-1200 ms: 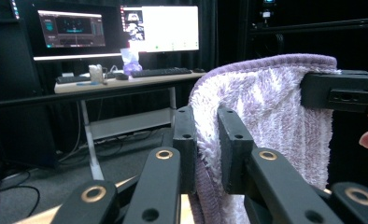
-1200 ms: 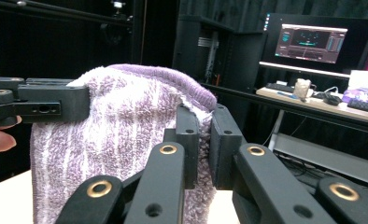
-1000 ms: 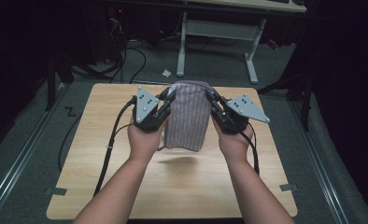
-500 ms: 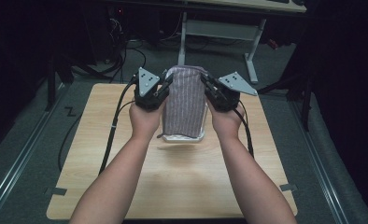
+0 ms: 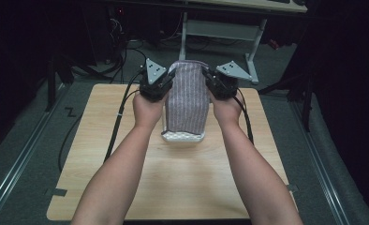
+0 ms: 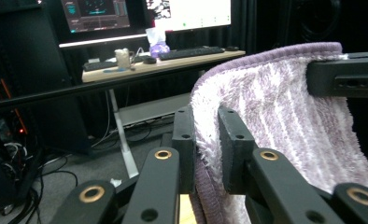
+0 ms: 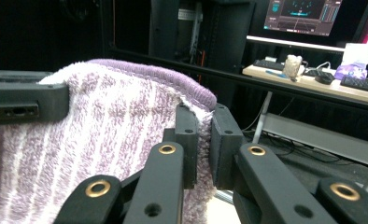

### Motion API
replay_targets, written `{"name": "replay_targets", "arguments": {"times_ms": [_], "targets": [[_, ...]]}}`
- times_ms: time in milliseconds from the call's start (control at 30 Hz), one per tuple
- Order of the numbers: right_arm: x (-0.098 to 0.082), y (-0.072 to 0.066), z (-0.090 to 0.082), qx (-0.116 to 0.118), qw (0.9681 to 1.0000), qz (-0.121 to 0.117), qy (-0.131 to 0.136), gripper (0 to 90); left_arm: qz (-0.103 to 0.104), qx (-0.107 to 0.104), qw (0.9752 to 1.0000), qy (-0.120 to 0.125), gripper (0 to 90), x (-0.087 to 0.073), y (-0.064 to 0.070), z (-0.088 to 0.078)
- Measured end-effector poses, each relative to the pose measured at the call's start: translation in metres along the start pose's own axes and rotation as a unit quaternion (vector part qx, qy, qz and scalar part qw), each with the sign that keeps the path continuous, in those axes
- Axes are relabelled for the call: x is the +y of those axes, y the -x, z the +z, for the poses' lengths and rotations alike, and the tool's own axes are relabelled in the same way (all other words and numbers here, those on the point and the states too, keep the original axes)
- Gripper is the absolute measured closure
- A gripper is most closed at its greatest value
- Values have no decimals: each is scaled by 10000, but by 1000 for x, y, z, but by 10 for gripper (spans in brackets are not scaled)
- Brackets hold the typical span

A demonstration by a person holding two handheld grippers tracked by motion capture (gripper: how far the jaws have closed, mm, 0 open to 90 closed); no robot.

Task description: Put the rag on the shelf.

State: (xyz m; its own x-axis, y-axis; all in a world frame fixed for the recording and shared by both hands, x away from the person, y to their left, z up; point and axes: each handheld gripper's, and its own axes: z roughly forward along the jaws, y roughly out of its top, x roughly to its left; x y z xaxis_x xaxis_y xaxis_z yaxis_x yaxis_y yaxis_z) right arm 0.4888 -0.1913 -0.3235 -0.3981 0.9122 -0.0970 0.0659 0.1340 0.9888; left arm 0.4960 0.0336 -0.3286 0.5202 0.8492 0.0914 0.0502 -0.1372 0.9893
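Both grippers clenched on the striped towel's (image 5: 187, 101) top corners: left gripper (image 5: 166, 80) at nine o'clock, right gripper (image 5: 210, 78) at three, towel hanging over the table (image 5: 103, 154).

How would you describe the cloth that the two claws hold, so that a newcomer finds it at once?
Look at the light wooden table. Above its far half, a towel hangs between the left claw and the right claw, each clamped on an upper corner. It is fluffy, with purple and white stripes and a purple hem, and its lower end lies on the table.
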Motion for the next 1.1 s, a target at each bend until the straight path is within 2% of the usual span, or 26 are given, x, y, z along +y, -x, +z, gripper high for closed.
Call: {"name": "replay_targets", "arguments": {"times_ms": [100, 200, 467, 567, 700, 833, 867, 1000, 1100], "targets": [[-2, 3, 7, 24, 9999, -98, -77, 834, -168, -12, 9998, -69, 781, 0, -5, 8], [-5, 6, 14, 24, 9996, -136, -230, 834, -94, 26, 9997, -226, 778, -2, -7, 16], [-18, 11, 32, 78, 9981, -37, -613, 830, -249, -11, 9978, -613, 771, -17, -14, 30], [-22, 10, 36, 101, 9971, -101, -751, 830, -223, -12, 9965, -801, 766, -24, -15, 34], [-30, 12, 40, 201, 9953, 115, -939, 829, -348, -84, 9949, -942, 764, -31, -17, 38], [-36, 13, 44, 235, 9936, 212, -1088, 822, -403, -87, 9928, -1121, 751, -36, -19, 40], [-37, 11, 45, 245, 9933, 179, -1112, 807, -448, -90, 9925, -1138, 741, -37, -19, 41], [-37, 11, 47, 157, 9935, 188, -1110, 612, -682, -214, 9905, -1175, 600, -38, -23, 43], [-38, 13, 48, 139, 9931, 219, -1142, 547, -685, -206, 9904, -1185, 519, -39, -23, 43]]}}
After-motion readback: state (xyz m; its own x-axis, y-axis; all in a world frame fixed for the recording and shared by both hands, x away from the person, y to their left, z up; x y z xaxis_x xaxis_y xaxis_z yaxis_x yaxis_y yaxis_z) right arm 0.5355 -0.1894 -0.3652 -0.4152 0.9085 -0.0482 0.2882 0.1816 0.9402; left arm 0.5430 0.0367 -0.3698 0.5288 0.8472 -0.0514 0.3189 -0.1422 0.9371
